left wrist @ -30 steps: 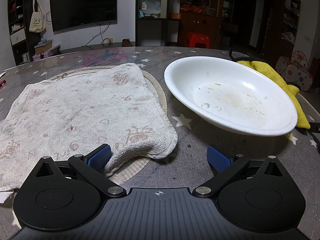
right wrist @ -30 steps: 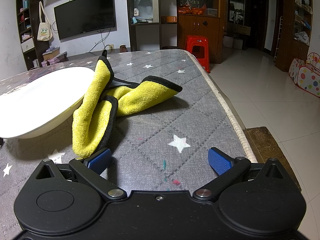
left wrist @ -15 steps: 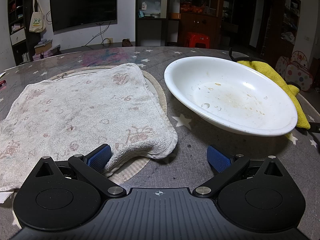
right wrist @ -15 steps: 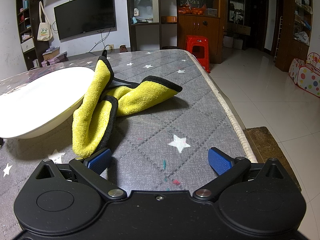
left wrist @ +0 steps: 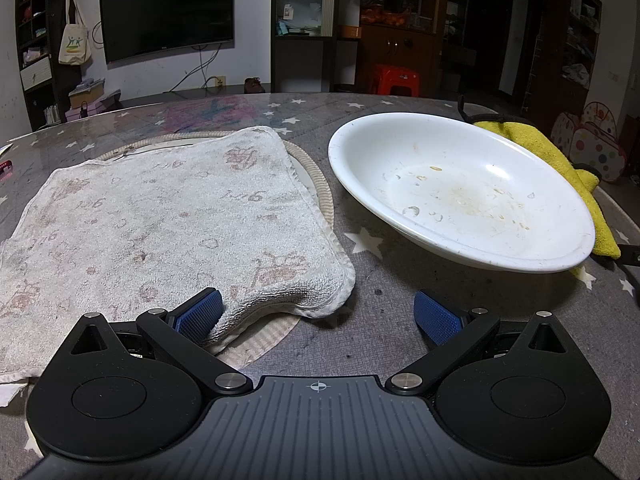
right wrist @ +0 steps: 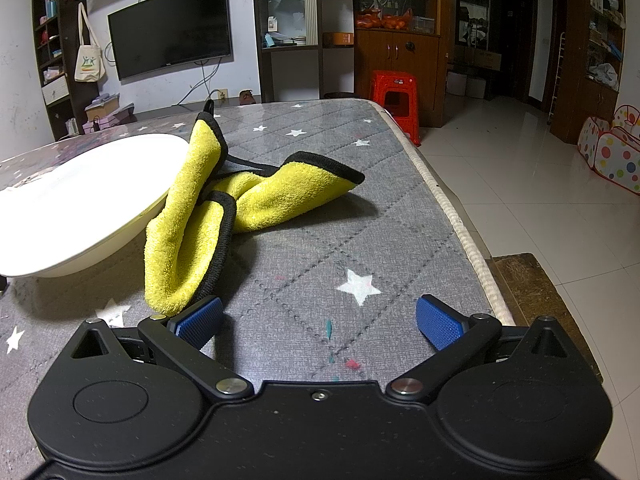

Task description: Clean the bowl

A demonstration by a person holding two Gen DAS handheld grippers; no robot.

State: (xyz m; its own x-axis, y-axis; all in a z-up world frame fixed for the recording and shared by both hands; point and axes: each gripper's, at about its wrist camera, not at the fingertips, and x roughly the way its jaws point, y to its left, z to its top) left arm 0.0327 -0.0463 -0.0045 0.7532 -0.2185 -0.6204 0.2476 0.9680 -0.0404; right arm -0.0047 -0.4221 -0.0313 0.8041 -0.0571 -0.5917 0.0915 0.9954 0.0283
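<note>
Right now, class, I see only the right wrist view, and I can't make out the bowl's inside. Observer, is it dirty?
Observer: Yes. The bowl has brownish smears and dried bits inside.
Operator: Is there any cloth besides the yellow one?
Observer: A white towel lies spread flat to the left of the bowl, not touching it.
Operator: And the left gripper?
Observer: The left gripper is open and empty, at the towel's near edge.

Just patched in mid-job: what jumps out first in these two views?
The white bowl sits right of centre on the grey star-patterned table, its inside smeared with brownish residue. A crumpled yellow cloth lies against its right rim, and a stained white towel is spread flat to its left. Both the left gripper and right gripper have jaws open, holding nothing.
</note>
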